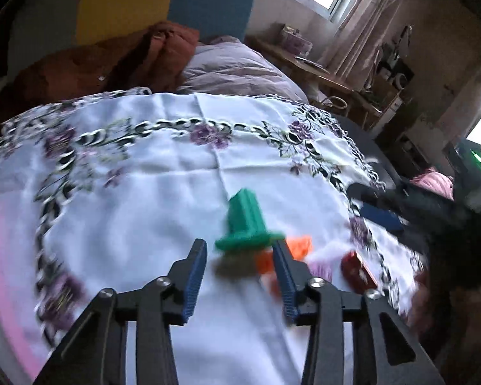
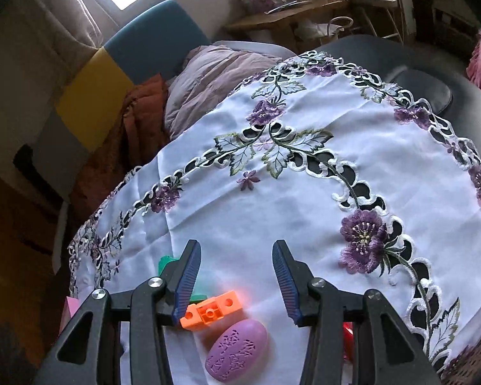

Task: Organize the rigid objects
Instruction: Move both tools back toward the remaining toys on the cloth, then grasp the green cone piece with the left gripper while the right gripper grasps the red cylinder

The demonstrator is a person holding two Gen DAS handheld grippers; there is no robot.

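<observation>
The left hand-held gripper point(image 1: 240, 250) stood partly open and empty above the white embroidered tablecloth point(image 1: 138, 211), a green flanged piece point(image 1: 245, 224) just past its tips. The right hand-held gripper point(image 2: 236, 253) hung partly open, empty, over an orange block point(image 2: 212, 312) beside a purple oval soap point(image 2: 237, 353).

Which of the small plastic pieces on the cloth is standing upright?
The green piece: it stands on its wide flange. The orange block and purple oval lie flat.
</observation>
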